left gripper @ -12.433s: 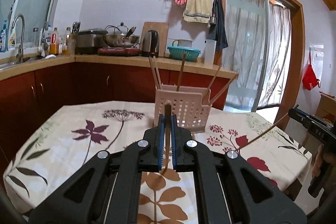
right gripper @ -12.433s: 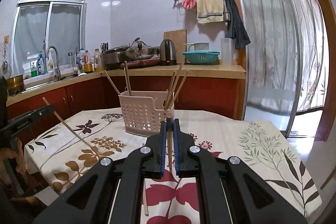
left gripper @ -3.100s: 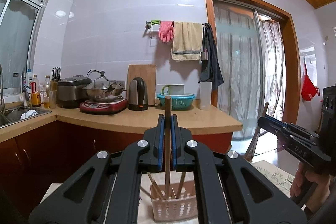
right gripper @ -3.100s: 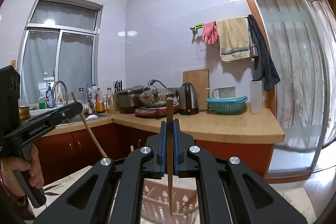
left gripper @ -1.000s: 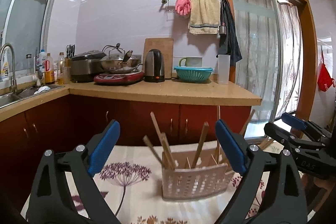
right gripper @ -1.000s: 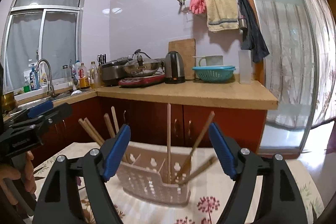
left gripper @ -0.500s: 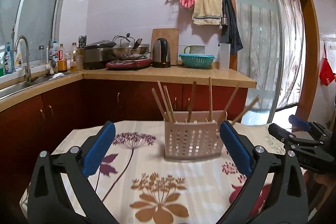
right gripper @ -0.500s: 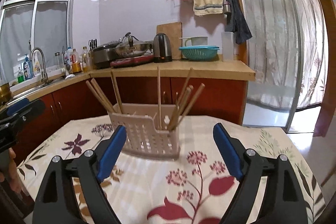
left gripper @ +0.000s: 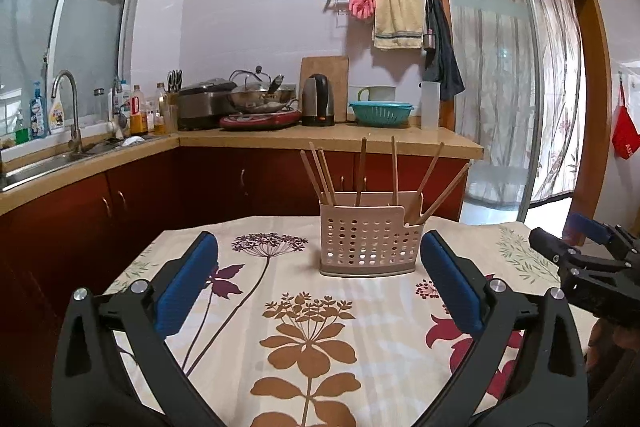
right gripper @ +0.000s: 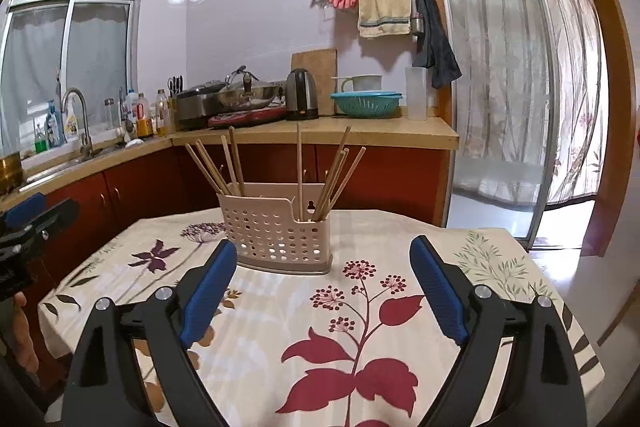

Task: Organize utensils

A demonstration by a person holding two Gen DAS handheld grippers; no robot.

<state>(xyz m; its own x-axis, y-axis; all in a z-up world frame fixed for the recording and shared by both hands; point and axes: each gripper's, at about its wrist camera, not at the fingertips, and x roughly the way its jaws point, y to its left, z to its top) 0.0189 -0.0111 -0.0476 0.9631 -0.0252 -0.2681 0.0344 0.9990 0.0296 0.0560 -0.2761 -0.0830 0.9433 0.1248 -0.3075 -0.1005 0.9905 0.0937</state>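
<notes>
**Both grippers stood wide over the table, chopsticks in the holder**

At the far left, a sink (left gripper: 36,167) with a curved tap sat under the window, bottles lined up along its ledge. Along the counter (left gripper: 328,139) to its right stood a rice cooker, a wok on a red burner, a dark kettle (left gripper: 317,100) before a wooden board, and a teal colander (left gripper: 379,113).

The left gripper (left gripper: 318,283) hung above the flowered tablecloth (left gripper: 312,331), its blue-padded jaws spread apart with nothing between them; they had just been widening. Beyond it, near the table's far edge, the pale perforated utensil holder (left gripper: 370,247) stood upright on the cloth. The wooden chopsticks (left gripper: 362,167) rose out of it, some leaning left, some near upright, others slanting right from the lower right-hand compartment.

The right gripper (right gripper: 323,279) likewise stood released, its jaws parted over the cloth and holding nothing, having just opened further. It pointed at the holder from the other side, well short of touching it. Behind, a pink glove and towels (right gripper: 383,5) hung on a rail, and a curtained sliding door (right gripper: 516,87) filled the right wall.
</notes>
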